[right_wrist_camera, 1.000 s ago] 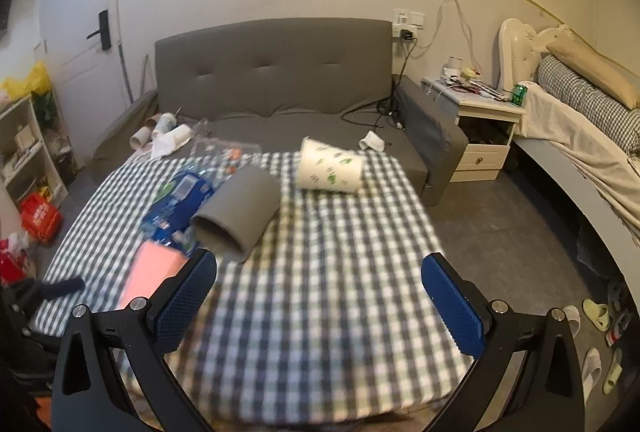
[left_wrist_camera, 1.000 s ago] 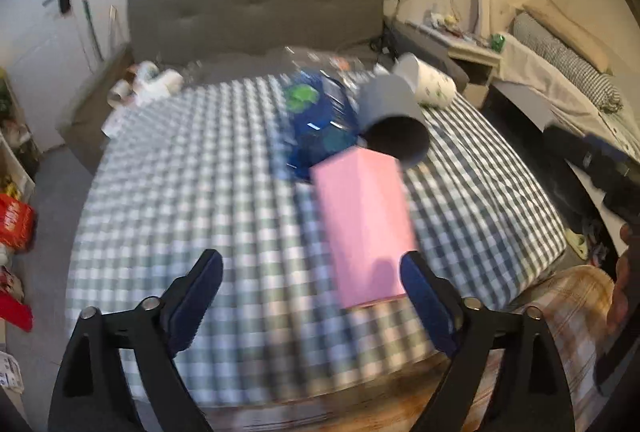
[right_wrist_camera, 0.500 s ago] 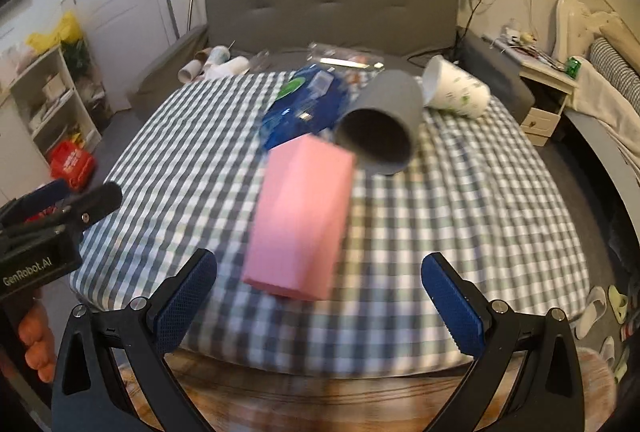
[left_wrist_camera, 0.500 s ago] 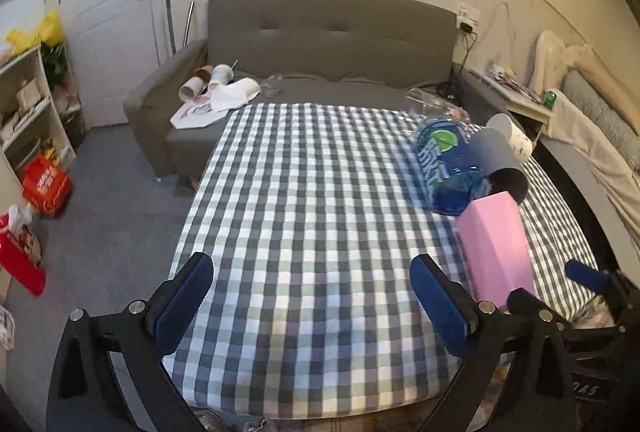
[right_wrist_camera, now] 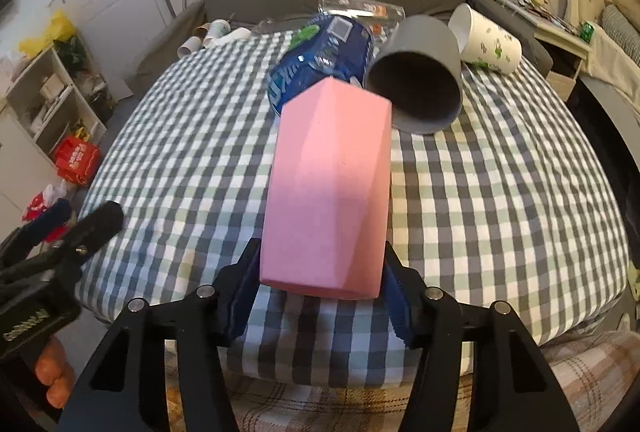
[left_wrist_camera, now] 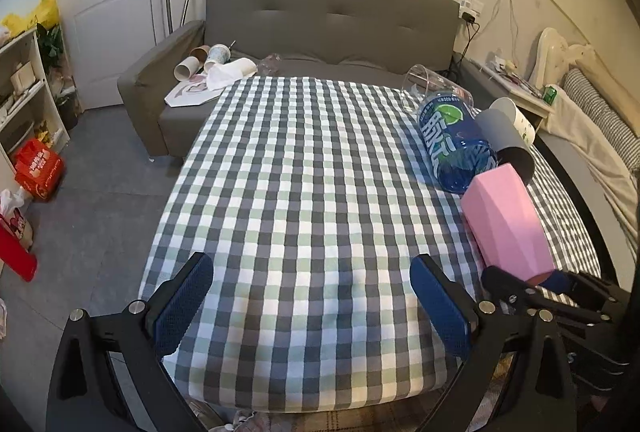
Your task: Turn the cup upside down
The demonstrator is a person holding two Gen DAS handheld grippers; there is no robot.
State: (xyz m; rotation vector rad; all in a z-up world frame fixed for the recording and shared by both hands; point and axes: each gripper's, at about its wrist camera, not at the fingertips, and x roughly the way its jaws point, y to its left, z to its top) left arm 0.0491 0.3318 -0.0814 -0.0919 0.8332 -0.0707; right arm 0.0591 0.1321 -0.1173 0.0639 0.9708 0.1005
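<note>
Now the right gripper (right_wrist_camera: 320, 268) is clamping the faceted pink plastic cup (right_wrist_camera: 330, 188) at its near end, its long axis pointing away over the checked tablecloth (right_wrist_camera: 500, 172); the left gripper (left_wrist_camera: 312, 304) is hovering, jaws apart, holding nothing.

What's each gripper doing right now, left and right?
Left gripper: open, holding nothing.
Right gripper: fingers closed on the pink cup.
</note>
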